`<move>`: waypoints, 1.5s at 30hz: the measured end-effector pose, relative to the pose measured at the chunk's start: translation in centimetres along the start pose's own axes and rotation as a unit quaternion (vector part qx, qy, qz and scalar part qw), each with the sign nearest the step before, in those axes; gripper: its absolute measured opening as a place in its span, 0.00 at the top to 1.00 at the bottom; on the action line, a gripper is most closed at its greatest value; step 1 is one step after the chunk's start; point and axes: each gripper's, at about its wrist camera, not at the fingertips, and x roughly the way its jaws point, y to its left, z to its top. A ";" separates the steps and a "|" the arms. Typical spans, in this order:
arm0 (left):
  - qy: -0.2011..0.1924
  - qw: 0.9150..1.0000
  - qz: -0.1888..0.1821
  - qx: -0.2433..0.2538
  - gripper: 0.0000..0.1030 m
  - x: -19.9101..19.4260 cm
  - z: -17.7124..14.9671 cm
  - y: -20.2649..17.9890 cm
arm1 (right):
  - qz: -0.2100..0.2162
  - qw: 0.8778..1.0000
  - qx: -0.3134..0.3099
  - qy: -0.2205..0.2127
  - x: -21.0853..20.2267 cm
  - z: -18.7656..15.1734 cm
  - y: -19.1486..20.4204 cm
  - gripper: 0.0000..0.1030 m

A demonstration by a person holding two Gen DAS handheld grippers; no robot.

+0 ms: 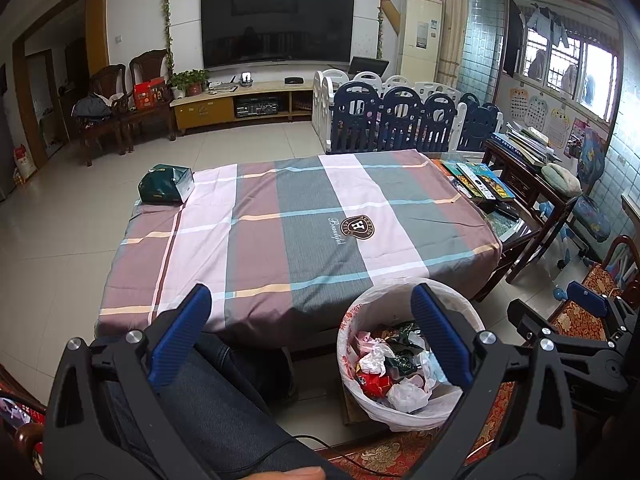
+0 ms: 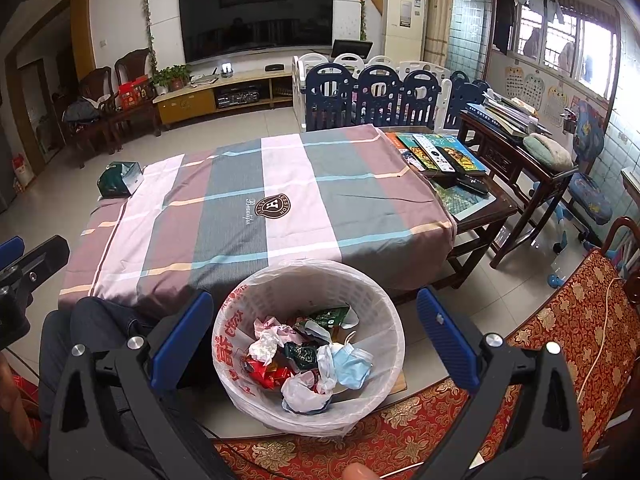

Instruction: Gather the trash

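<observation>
A white bin [image 2: 240, 320] lined with a plastic bag stands on the floor before the table; it also shows in the left wrist view [image 1: 352, 320]. Inside lie crumpled wrappers, tissues and a blue face mask [image 2: 352, 366]. My right gripper [image 2: 314, 300] is open and empty, just above the bin. My left gripper [image 1: 312, 292] is open and empty, over the table's near edge, left of the bin. The table [image 2: 224, 240] wears a plaid cloth. A dark green tissue pack [image 1: 166, 184] sits at its far left corner.
Books and remotes [image 2: 440, 152] lie on the table's uncovered right end. A dark wooden side table [image 2: 516, 160] with books stands to the right. A red patterned seat cushion [image 2: 560, 320] is at right. My leg in jeans [image 1: 208, 400] is at left.
</observation>
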 end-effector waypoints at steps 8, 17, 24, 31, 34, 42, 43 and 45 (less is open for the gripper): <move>0.000 1.000 0.000 0.001 0.04 0.0 0.0 0.0 | 0.000 1.000 0.000 0.002 0.3 -0.3 0.1 0.04; 0.000 1.000 0.000 0.001 0.04 0.0 0.1 0.0 | 0.000 1.000 0.000 0.003 0.4 -0.4 0.1 0.04; 0.001 1.000 -0.001 0.000 0.04 0.0 -0.1 0.0 | 0.000 1.000 0.000 0.003 0.4 -0.3 0.1 0.04; 0.008 1.000 -0.006 -0.004 0.04 0.0 -0.5 -0.1 | 0.000 1.000 0.001 0.004 0.6 -0.5 0.1 0.04; 0.006 1.000 -0.002 -0.001 0.04 0.0 -0.6 -0.2 | 0.000 1.000 0.001 0.004 0.6 -0.5 0.1 0.04; 0.005 1.000 -0.001 0.003 0.04 0.0 -0.6 -0.4 | 0.000 1.000 0.001 0.004 0.5 -0.4 0.1 0.04; 0.006 1.000 0.000 0.002 0.04 0.0 -0.5 -0.3 | 0.000 1.000 0.001 0.004 0.5 -0.4 0.1 0.04; 0.008 1.000 0.001 -0.001 0.04 0.1 -0.4 -0.2 | 0.000 1.000 0.001 0.004 0.5 -0.3 0.1 0.04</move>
